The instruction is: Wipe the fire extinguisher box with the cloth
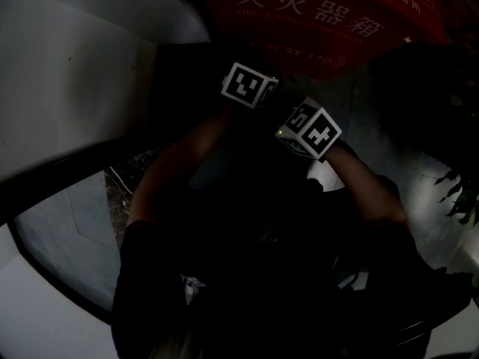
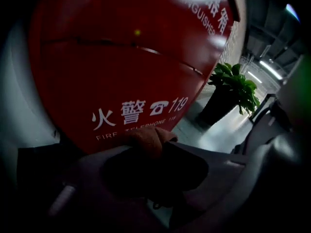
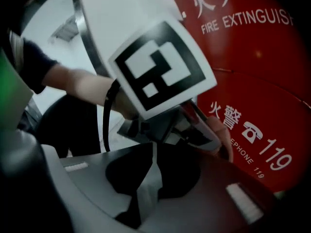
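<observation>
Cloth [image 2: 147, 139] is clamped in the left gripper [image 2: 154, 155] jaws and held against the fire extinguisher box [image 2: 121, 57] at 12 o'clock, apparently for wiping its lower front. Right gripper [image 3: 151, 178] jaws are closed together, empty, and kept idle at 3 o'clock.

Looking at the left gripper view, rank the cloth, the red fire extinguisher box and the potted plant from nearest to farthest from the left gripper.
1. cloth: pinched in the left gripper jaws, at centre.
2. fire extinguisher box: just beyond the cloth, filling the upper left.
3. potted plant: well behind, off to the right.
</observation>
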